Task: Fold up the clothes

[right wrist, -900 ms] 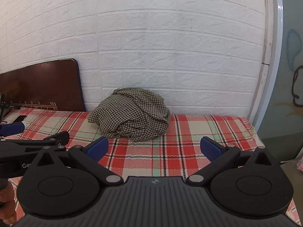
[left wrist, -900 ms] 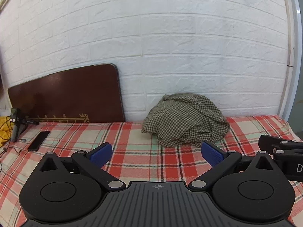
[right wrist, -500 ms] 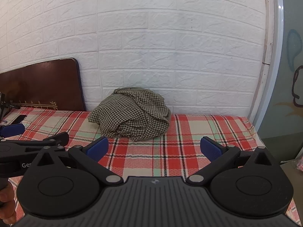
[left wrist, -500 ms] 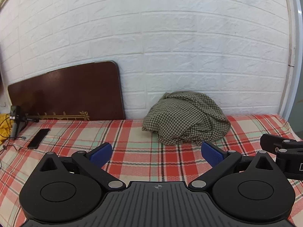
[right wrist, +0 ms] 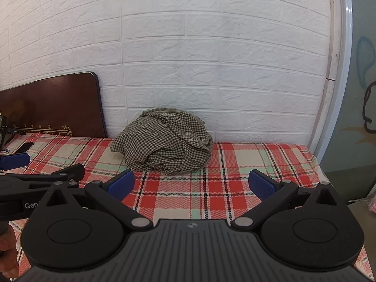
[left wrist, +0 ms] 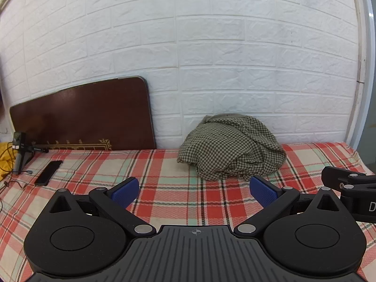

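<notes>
Both grippers, left gripper (left wrist: 194,191) and right gripper (right wrist: 191,185), hang wide open and empty above the plaid bedsheet (left wrist: 164,188), short of the crumpled checked shirt (right wrist: 164,146).

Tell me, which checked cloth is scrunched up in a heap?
The small-checked shirt by the wall. The red plaid sheet under it lies spread flat, with far bigger squares.

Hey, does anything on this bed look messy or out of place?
Yes. The green-and-cream checked garment sits crumpled in a heap against the white brick wall, not laid flat for folding. A black phone also lies on the red plaid bedsheet at the left, near a small stand with loose cables.
</notes>
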Demonstrator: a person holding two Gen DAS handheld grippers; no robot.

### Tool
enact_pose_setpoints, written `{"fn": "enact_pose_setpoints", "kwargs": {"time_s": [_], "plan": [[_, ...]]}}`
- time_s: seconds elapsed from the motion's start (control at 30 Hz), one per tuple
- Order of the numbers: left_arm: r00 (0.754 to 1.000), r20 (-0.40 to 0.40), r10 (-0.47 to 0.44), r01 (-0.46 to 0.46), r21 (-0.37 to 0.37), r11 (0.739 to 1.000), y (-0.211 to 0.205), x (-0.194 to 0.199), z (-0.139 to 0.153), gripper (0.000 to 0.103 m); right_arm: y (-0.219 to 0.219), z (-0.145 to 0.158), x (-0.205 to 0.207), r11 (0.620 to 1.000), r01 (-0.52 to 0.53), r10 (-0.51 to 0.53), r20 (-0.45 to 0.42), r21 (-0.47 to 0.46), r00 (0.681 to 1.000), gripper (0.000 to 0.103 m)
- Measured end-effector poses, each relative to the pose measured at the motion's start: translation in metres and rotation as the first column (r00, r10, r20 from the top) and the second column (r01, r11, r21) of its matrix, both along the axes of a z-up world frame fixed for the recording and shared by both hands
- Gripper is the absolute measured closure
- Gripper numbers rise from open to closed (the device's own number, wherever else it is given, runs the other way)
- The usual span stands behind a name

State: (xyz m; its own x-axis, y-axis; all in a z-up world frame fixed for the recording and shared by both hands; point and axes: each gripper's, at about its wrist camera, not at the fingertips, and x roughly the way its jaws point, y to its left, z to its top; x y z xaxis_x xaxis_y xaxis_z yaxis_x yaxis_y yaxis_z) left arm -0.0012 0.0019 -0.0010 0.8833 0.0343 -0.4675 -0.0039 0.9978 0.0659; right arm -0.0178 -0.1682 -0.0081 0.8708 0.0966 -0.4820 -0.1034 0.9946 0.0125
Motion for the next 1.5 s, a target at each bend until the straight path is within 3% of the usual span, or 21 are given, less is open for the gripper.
{"fn": "enact_pose_setpoints", "kwargs": {"time_s": [1.5], "plan": [[1.000, -0.012, -0.008, 0.009, 0.007, 1.000, 0.001, 0.008, 0.001, 0.000, 0.002, -0.004, 0.012, 1.000, -0.008, 0.008, -0.023, -0.008, 1.000, 0.000]]}}
